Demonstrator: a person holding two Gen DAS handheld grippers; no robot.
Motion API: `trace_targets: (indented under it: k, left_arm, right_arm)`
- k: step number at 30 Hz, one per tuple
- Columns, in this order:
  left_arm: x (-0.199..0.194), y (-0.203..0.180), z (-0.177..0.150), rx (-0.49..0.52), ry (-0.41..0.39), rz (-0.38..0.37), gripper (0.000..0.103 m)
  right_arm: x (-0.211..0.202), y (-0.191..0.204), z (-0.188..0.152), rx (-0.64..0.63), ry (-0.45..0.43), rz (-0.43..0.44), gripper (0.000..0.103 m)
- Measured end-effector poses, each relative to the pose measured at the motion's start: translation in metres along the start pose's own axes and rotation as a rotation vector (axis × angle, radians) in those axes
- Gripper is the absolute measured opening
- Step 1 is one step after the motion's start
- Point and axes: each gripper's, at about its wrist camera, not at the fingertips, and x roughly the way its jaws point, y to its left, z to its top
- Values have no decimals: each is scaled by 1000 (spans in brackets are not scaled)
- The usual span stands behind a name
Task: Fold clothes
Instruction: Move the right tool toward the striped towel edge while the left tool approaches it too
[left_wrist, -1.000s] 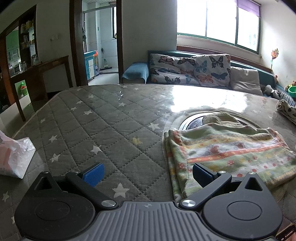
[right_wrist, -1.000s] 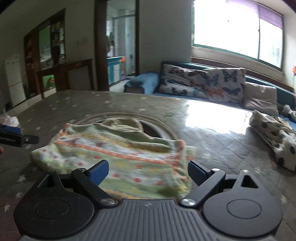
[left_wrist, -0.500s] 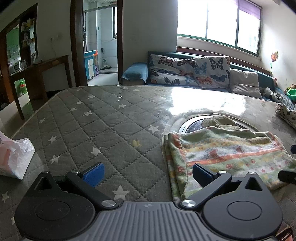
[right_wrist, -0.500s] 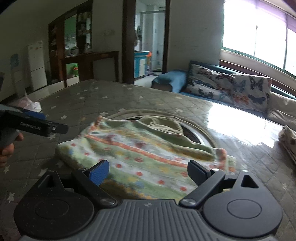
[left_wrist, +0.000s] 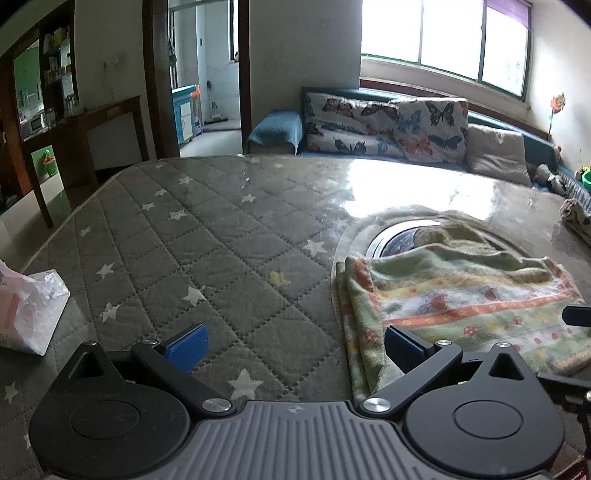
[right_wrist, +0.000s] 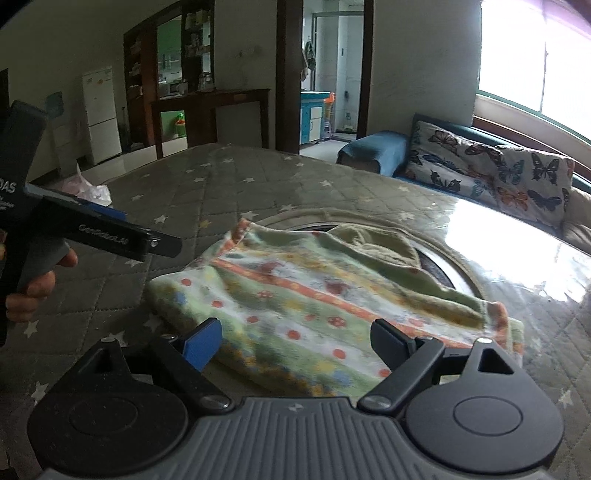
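Observation:
A folded green garment with orange bands and red dots (left_wrist: 461, 299) lies on the grey star-quilted table (left_wrist: 207, 243), partly over a round metal inset. It also shows in the right wrist view (right_wrist: 314, 306). My left gripper (left_wrist: 295, 343) is open and empty, low over the table at the garment's left folded edge. My right gripper (right_wrist: 295, 343) is open and empty, just above the garment's near edge. The left gripper's body (right_wrist: 92, 229) shows at the left of the right wrist view, held by a hand.
A white and pink plastic bag (left_wrist: 26, 314) lies at the table's left edge. A spotted cloth (left_wrist: 576, 221) lies at the far right. A sofa with butterfly cushions (left_wrist: 388, 125) stands behind the table. The round inset (left_wrist: 399, 240) sits under the garment's far side.
The right gripper has swung left and come closer to the garment, so the left gripper now shows large in its view. The left gripper has hardly moved. Both stay open.

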Motion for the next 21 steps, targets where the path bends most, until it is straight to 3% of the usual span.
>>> trace_targets:
  k: [10, 21]
  left_arm:
    - [9, 0, 2, -4, 55, 7, 103]
    - [12, 2, 5, -11, 75, 4, 103]
  right_arm:
    - [11, 26, 0, -78, 27, 54, 87]
    - [35, 53, 9, -152, 43, 109, 78]
